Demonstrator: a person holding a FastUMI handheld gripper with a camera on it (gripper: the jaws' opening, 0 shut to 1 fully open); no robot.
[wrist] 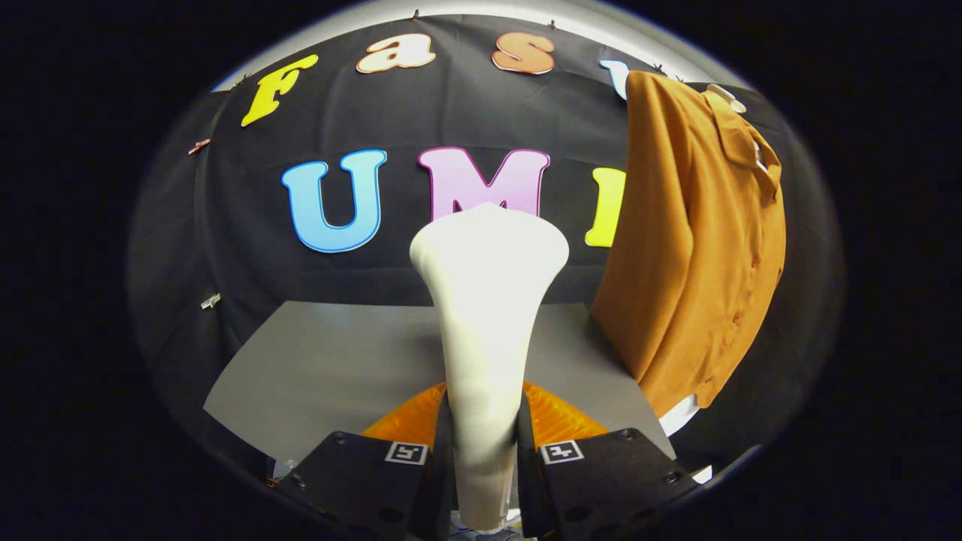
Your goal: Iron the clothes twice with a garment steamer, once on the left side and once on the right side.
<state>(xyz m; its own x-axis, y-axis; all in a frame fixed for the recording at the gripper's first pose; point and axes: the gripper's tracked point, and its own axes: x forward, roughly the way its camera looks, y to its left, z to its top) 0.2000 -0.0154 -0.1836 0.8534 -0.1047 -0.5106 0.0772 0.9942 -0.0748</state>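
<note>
1. Right now we see the gripper (485, 451) with its two fingers pinching the garment steamer (487, 300) between them, one finger pressed on each side of the steamer's narrow handle.
2. We take the steamer as our landmark. It is a pale, cream-coloured body that stands upright from the jaws: slim where the fingers clamp it, then flaring upward into a broad, rounded head well beyond the fingertips.
3. Each finger carries a small square marker (406, 453) on its upper face, just beside the steamer's handle, one on either side.
4. Close around the base of the steamer, just ahead of the fingers, we see ribbed orange parts (560, 422) on both sides of the handle; we cannot tell what they belong to.
5. Behind the steamer lies a flat grey table surface (331, 368), stretching out to both sides of it.
6. To the right of the steamer, and apart from its head, hangs the orange shirt (691, 248). It is a buttoned garment with a collar at the top, and its lower hem reaches down to about the level of the steamer's handle.
7. A white hanger tip (725, 96) shows at the shirt's collar, above and right of the steamer's head.
</note>
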